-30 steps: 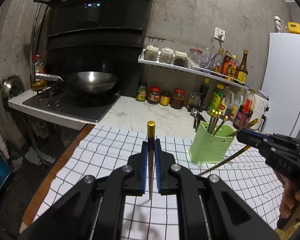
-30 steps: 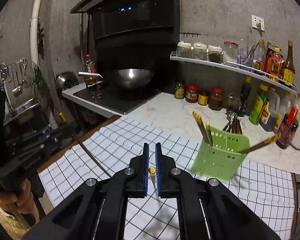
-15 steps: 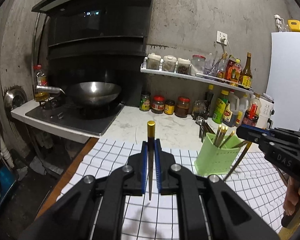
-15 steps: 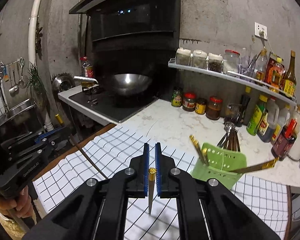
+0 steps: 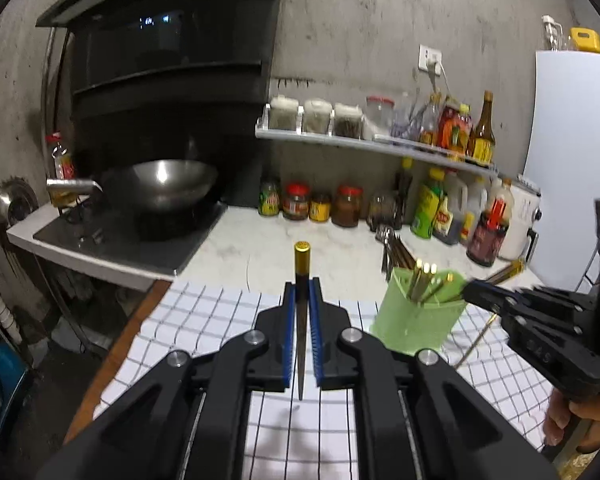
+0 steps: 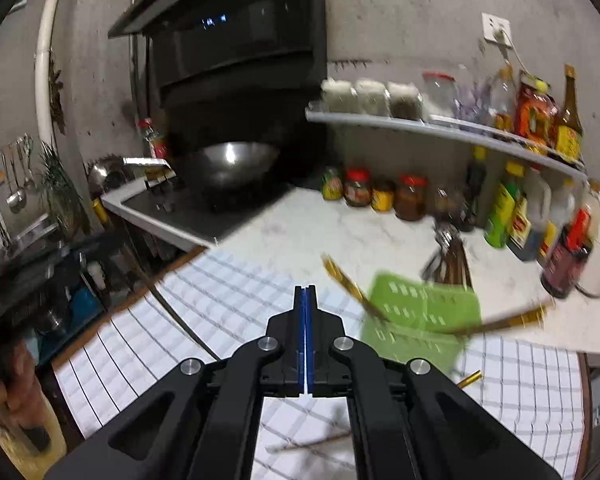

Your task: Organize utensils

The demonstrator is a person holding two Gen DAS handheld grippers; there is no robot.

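One gold-capped chopstick stands upright between the left gripper's blue pads, clamped at mid-shaft, its cap above the fingertips and its point below. The right gripper has its pads pressed together on nothing, just left of the green holder, where other chopsticks lean; the view is blurred.

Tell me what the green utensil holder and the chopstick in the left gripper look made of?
Green utensil holder: likely plastic, matte, slightly translucent, with moulded slots. Chopstick in the left gripper: dark, tapering shaft, maybe wood or alloy, with a shiny gold, metal-looking cap.
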